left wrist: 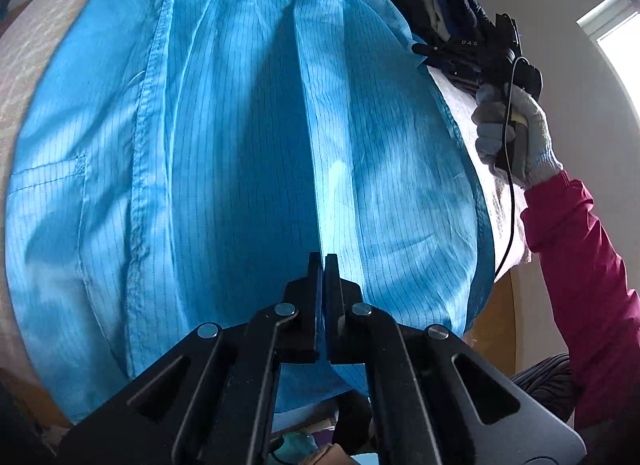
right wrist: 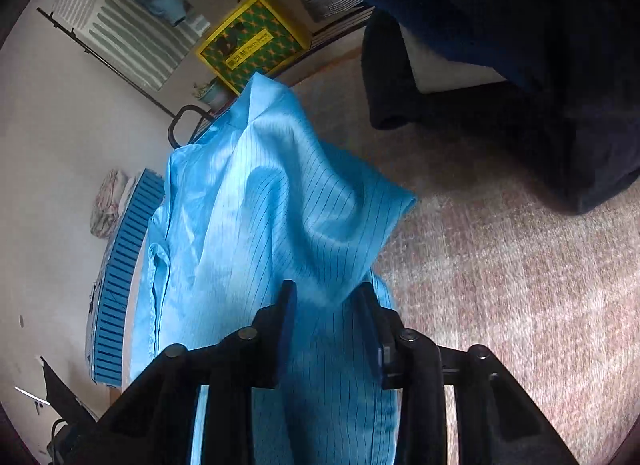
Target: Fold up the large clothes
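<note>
A large blue pinstriped coat (left wrist: 224,153) lies spread, front side up, on a pale pinkish bedcover (right wrist: 500,265), with its open front edges running from near to far and a chest pocket at the left. The left gripper (left wrist: 323,265) is clenched on the coat's near hem at the front opening, with a sliver of blue fabric caught between its pads. The right gripper (right wrist: 326,293) straddles a raised fold of the coat at its right edge; its jaws stand slightly apart and whether they pinch the cloth I cannot tell. A gloved hand (left wrist: 516,133) in a magenta sleeve (left wrist: 580,265) carries it. Dark clothes (right wrist: 520,65) are piled at the far right.
</note>
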### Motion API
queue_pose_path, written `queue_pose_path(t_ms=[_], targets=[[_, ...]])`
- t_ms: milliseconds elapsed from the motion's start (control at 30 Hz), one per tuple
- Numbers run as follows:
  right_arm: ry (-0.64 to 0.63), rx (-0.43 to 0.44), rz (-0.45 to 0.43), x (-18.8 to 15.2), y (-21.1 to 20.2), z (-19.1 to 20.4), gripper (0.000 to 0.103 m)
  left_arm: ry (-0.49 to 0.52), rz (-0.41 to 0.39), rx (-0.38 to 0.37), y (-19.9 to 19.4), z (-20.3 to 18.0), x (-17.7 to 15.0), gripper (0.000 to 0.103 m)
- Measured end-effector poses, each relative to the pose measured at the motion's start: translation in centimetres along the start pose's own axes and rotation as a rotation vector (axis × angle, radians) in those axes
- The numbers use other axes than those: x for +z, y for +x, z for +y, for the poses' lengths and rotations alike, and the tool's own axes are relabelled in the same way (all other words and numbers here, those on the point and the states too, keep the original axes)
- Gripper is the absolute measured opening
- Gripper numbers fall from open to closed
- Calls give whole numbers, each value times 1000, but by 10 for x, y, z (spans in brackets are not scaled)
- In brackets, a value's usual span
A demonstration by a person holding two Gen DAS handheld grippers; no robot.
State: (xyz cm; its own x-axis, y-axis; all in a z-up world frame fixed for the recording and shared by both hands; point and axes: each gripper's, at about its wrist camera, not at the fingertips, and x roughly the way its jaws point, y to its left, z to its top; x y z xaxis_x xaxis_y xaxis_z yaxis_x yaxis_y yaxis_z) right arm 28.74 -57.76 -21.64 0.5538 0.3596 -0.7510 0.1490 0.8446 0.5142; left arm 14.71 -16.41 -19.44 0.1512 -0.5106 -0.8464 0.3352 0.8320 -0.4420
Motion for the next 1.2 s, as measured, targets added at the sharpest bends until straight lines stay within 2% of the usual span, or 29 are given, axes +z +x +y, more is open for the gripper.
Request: queue_pose_path(t_ms=[33,133,233,300,333,367,400,467,600,733,833,933,1000,1033,1100,1167,1200], targets=[[-24,-27,-7,6,3,4,0,4,0,12,-1,2,0,0],[-78,-129,-63,25,3,15,0,-4,7,38,1,10,-1,0],[-10,-148,-100,39,-6,11,0,-9,27,37,6,14,-3,0],[3,-141,-93,41,-15,12,8,4,39,36,12,11,-2,0],[-11,-136,-89,38,-22,14,18,9,45,35,15,12,-4,0],[-24,-145,-92,32,-31,17,35,10,47,35,17,11,-3,0],[-31,-147,-85,24,-40,20,38,9,48,31,19,12,-3,0],[-37,-89,-41,0,-57,23,39,4,46,18,18,14,-2,0],[-50,5,73,-75,-84,28,40,19,32,5,15,10,-1,0],[-55,42,189,-151,-88,32,44,22,37,-15,11,16,-3,0],[-18,74,227,-184,-81,32,51,5,45,-27,12,21,-9,0],[-9,88,246,-202,-66,35,49,20,40,-19,9,19,-11,0],[-8,104,231,-205,-62,39,42,26,42,-17,10,17,-12,0],[2,130,230,-206,-62,39,31,28,45,-18,10,14,-13,0],[19,167,225,-207,-67,40,21,41,56,-28,11,8,-16,0],[-7,161,210,-205,-77,43,4,70,60,-39,11,-3,-21,0],[-17,149,200,-205,-84,43,3,86,63,-44,10,-10,-24,0]])
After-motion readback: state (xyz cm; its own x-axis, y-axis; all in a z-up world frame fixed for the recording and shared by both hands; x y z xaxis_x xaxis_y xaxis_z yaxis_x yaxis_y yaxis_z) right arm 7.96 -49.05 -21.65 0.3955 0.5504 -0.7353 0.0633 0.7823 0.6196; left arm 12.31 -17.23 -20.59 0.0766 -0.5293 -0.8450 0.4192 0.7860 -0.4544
